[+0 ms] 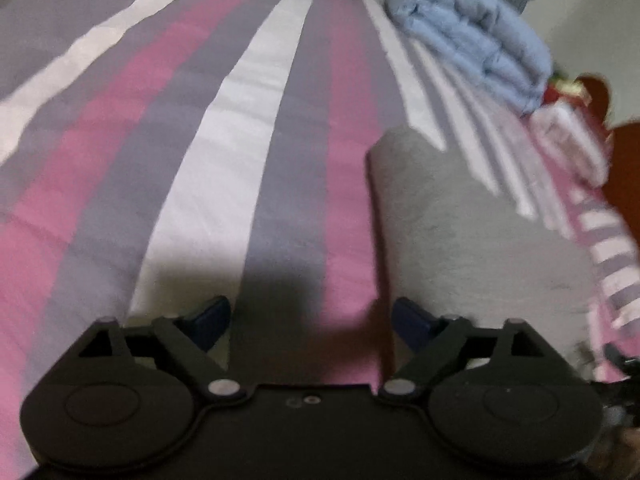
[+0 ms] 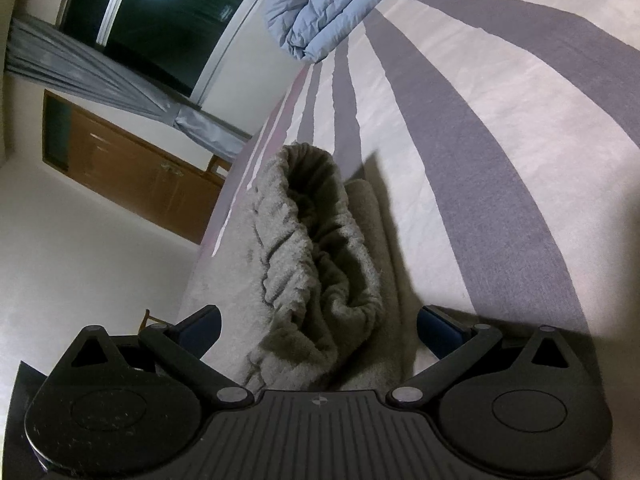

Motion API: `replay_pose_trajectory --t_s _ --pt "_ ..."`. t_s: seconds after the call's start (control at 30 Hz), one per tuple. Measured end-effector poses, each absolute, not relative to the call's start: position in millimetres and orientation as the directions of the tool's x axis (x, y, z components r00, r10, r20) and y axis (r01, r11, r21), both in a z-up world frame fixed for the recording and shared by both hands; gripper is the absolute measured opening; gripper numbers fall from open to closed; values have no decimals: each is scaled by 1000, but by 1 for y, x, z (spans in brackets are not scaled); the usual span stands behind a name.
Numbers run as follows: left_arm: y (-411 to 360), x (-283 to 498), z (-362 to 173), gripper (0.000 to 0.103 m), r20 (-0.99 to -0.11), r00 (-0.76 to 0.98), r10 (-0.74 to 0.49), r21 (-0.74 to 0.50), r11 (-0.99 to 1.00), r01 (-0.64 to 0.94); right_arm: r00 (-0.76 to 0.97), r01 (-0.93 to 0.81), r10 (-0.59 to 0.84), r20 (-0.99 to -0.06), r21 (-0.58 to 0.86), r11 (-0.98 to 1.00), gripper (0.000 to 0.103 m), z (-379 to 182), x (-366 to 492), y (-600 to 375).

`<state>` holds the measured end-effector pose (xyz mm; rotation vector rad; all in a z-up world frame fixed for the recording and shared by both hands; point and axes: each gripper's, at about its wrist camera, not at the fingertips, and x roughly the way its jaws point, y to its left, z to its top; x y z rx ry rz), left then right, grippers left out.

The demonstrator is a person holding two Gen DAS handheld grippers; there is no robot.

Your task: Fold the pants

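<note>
Grey fleecy pants (image 1: 460, 220) lie folded on the striped bedspread (image 1: 224, 152), to the right in the left wrist view. My left gripper (image 1: 310, 320) is open over the bedspread. Only sheet lies between its fingers, and the right fingertip (image 1: 408, 320) sits at the pants' left edge. In the right wrist view the pants (image 2: 320, 260) show their bunched elastic waistband, which runs up the middle. My right gripper (image 2: 320, 328) is open and straddles this bunched cloth. Both of its pads stand clear of the fabric.
A folded light-blue quilt (image 1: 468, 28) (image 2: 328, 4) lies at the far end of the bed. The bed's edge runs just left of the pants in the right wrist view, with a wooden cabinet (image 2: 132, 168), a curtain and a dark window beyond.
</note>
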<state>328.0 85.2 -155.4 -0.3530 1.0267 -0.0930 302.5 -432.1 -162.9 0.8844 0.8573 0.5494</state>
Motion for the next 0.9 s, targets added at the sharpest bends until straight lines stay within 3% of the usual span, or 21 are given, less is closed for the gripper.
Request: replay_pose_trajectory --t_s 0.1,0.3,0.43,0.53,0.63,0.7,0.9 --pt "75 332 -154 84 -849 495 -188 -253 965 -68 551 -71 728 -408 846 528 103 -163 301 -435" --pt "84 345 -166 96 -856 450 -255 -335 936 -107 563 -37 725 -396 865 500 103 -166 304 -438" --pt "92 356 -167 96 -858 423 -291 -370 921 -118 568 -16 723 -393 873 487 103 -165 307 -439" --pt "101 353 -161 90 -843 439 -311 -405 904 -137 561 -25 728 -395 870 492 103 -165 306 -439" --pt "114 342 -156 90 -775 485 -405 -534 830 -160 556 -28 730 -396 870 493 103 -165 306 -440" --pt "122 334 -158 97 -704 521 -483 -640 749 -171 555 -26 729 -400 868 496 103 -165 307 -439" --pt "112 333 -179 95 -570 529 -628 -793 589 -155 553 -26 727 -407 864 503 103 -163 308 -435"
